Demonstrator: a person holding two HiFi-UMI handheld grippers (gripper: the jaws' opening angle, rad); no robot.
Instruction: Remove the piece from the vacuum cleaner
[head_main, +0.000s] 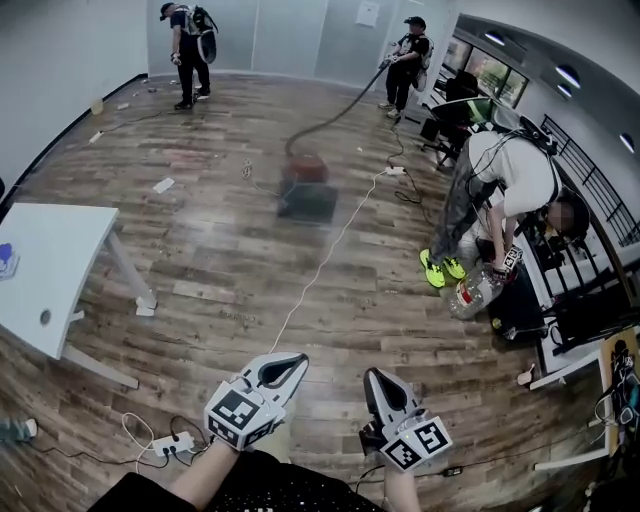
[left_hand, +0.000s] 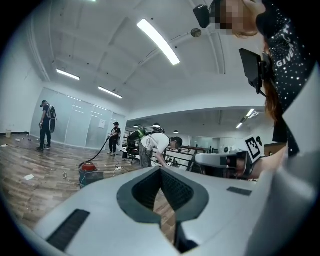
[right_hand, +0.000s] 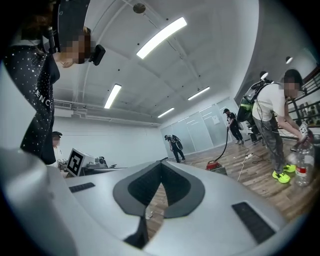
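The left gripper (head_main: 299, 359) is held out level over the wooden floor (head_main: 230, 250), its jaws pressed together with nothing between them. The right gripper (head_main: 372, 374) sits just beside it, likewise closed tight and empty. Both point across the room towards the vacuum cleaner (head_main: 305, 172), a red canister on a dark base. It stands on the floor well apart from either gripper and looks blurred in the head view. A dark hose (head_main: 340, 112) runs up from it to a person in black (head_main: 407, 62) at the far end, who holds the other end. A white cable (head_main: 323, 262) trails over the boards from near the vacuum cleaner back towards the grippers. To the right, a person in a white top (head_main: 505, 170) bends over, with a clear plastic bottle (head_main: 474, 293) near their feet. Another person (head_main: 190, 50) stands by the far wall on the left. A white table (head_main: 50, 265) is at the left, and a power strip (head_main: 172, 442) lies on the floor near the left gripper
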